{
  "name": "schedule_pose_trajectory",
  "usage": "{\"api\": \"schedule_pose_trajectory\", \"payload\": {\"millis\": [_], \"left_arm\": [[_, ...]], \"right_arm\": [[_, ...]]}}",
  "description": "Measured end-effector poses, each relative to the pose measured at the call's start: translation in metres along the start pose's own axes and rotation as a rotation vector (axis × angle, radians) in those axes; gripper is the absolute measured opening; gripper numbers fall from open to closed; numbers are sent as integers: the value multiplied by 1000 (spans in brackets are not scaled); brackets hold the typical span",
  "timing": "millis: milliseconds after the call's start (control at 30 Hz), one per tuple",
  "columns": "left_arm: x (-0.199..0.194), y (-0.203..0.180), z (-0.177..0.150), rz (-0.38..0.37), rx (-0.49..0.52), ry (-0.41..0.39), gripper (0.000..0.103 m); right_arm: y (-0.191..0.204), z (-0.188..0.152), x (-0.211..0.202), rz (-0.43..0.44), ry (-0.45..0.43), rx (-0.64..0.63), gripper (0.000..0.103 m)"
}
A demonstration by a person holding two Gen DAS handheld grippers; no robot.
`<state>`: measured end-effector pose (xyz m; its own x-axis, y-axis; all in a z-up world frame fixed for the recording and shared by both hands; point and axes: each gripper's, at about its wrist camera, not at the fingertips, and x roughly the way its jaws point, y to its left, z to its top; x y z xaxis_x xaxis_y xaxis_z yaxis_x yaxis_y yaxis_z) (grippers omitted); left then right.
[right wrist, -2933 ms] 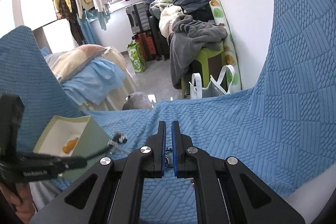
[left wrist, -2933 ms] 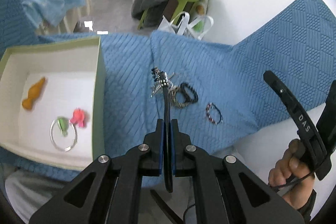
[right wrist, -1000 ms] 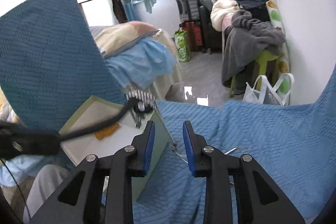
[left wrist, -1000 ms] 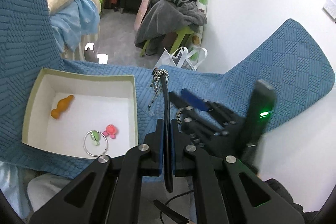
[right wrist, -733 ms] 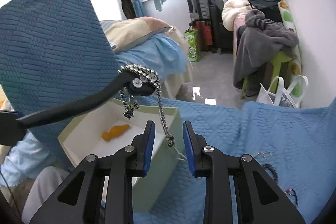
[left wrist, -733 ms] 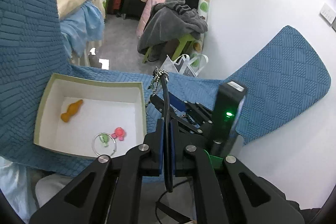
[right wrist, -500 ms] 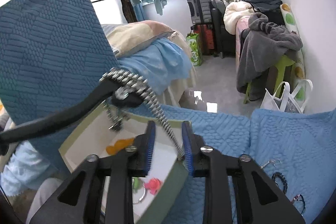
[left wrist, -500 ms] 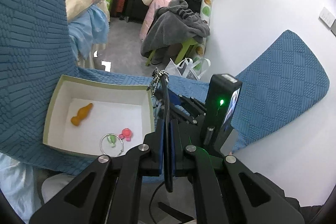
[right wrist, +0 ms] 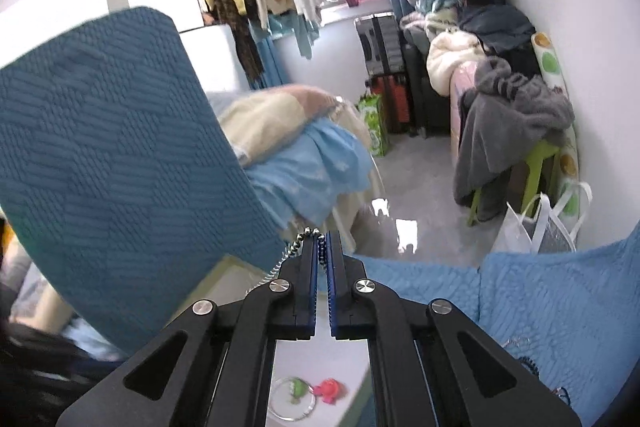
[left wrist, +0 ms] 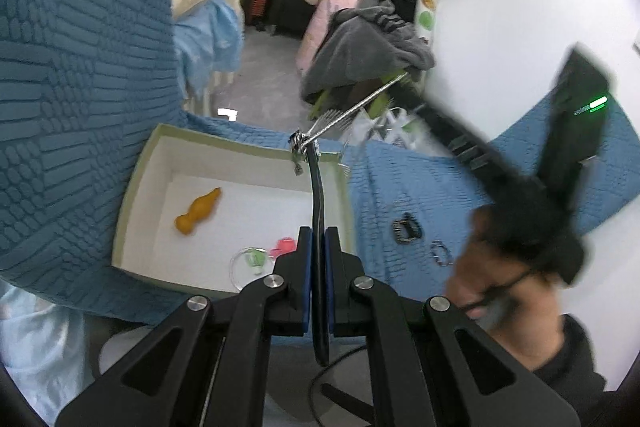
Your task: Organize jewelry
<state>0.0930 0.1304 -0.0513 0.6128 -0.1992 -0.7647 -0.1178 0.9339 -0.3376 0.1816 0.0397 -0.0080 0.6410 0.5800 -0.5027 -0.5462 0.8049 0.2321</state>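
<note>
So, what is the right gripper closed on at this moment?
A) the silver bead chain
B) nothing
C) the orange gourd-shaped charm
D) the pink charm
A: in the right wrist view the right gripper pinches the silver bead chain between its blue pads, while the orange gourd-shaped charm and the pink charm lie in the white box.

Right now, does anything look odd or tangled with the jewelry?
Yes. The bead chain is stretched taut between the black strip clamped in the left gripper and the right gripper, hanging above the box rather than lying in it.
</note>
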Motion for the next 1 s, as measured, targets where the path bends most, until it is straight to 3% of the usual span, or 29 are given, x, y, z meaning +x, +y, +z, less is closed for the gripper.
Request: {"api": "schedule_pose_trajectory", "payload": {"millis": [333,700,1000], "left_arm": [[12,34,4,97,-9,-2,5],[56,74,7,197,17,52,5],[94,87,-3,189,1,122,5]], "right_arm": [[19,8,-6,22,3,-18,2],[9,-53,24,-26,227,48,2],[-4,-93,34,-57,345,99,3]]}}
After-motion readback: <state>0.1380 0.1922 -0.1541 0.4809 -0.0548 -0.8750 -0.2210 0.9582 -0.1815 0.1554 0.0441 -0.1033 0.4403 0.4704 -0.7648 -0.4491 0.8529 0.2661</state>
